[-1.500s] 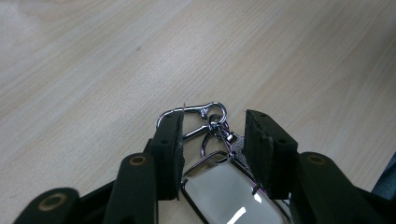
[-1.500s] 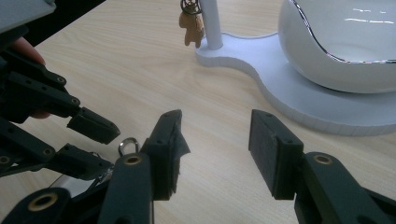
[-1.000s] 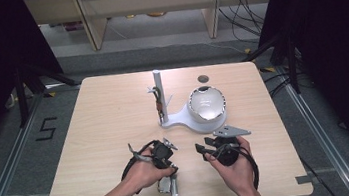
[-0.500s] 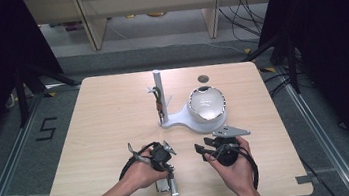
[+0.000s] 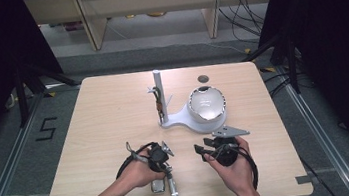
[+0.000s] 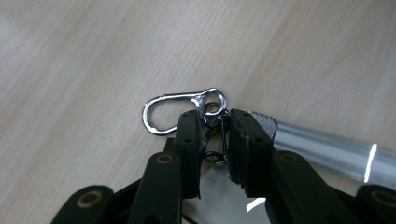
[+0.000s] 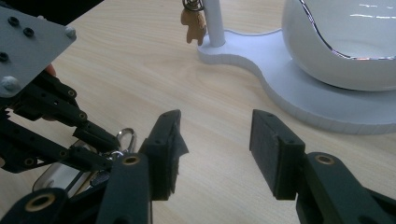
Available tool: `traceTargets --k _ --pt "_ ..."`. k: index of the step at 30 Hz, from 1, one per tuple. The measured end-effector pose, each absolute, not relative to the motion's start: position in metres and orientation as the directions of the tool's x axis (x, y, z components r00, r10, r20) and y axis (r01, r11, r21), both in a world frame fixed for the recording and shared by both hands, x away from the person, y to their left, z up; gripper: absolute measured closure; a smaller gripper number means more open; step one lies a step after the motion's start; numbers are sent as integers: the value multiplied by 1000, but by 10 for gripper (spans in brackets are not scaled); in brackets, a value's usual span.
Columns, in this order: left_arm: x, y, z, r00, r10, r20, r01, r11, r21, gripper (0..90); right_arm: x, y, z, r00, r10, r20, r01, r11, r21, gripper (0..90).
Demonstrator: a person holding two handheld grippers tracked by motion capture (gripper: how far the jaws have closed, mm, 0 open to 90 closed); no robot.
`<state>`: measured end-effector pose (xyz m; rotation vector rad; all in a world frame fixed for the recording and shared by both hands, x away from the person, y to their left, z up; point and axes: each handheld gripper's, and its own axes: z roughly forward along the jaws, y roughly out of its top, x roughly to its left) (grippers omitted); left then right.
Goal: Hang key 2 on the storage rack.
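Note:
A keychain lies near the table's front edge: a silver carabiner clip [image 6: 173,105], small dark rings [image 6: 215,112] and a silver cylinder [image 6: 327,149]. In the high view the keychain [image 5: 172,189] lies just below the person's left hand. My left gripper [image 6: 217,140] [image 5: 164,171] points down at it, jaws shut on the ring links. My right gripper [image 7: 215,149] [image 5: 203,148] stands open to its right with nothing between the pads, facing the left gripper [image 7: 79,140].
A white stand [image 5: 180,120] with an upright post [image 5: 158,87] and a bowl [image 5: 207,103] sits mid-table. A small brown figure [image 7: 194,23] hangs on the post. A small dark disc [image 5: 203,79] lies behind the bowl. Shelves and cables lie beyond the table.
The left gripper and the keychain have drifted very slightly to the left. The right gripper has stayed where it was.

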<state>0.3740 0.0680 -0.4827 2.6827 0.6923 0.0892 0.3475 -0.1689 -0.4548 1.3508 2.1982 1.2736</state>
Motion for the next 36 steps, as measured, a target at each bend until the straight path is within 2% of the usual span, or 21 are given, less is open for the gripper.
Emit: traceTargets --k 11,13,16,21,26,28,30,32,36 --pt "372 69 -483 878 477 -31 456 -815 357 739 347 -168 -454 -531 819 219 591 174 787 535" --pt "373 71 -482 878 479 -11 452 -821 350 739 346 -167 -455 -518 818 250 604 143 784 536" --pt "375 72 -483 873 487 24 448 -821 354 733 348 -169 -455 -531 816 229 590 163 791 535" --pt "373 73 -477 859 508 57 453 -807 378 651 348 -171 -454 -525 825 210 592 176 787 535" --pt "368 66 -466 834 551 -23 498 -735 461 572 348 -170 -453 -526 821 221 597 172 783 535" --pt "366 60 -469 824 565 -49 511 -702 495 585 348 -170 -453 -531 820 215 590 175 788 536" --pt "368 56 -472 845 533 -35 475 -720 506 635 348 -170 -453 -530 820 215 591 175 788 536" --pt "366 51 -476 845 531 -68 484 -704 520 671 348 -169 -454 -534 813 231 590 163 791 536" --pt "359 46 -482 839 530 -120 515 -705 487 708 349 -172 -453 -543 818 190 567 190 802 536"
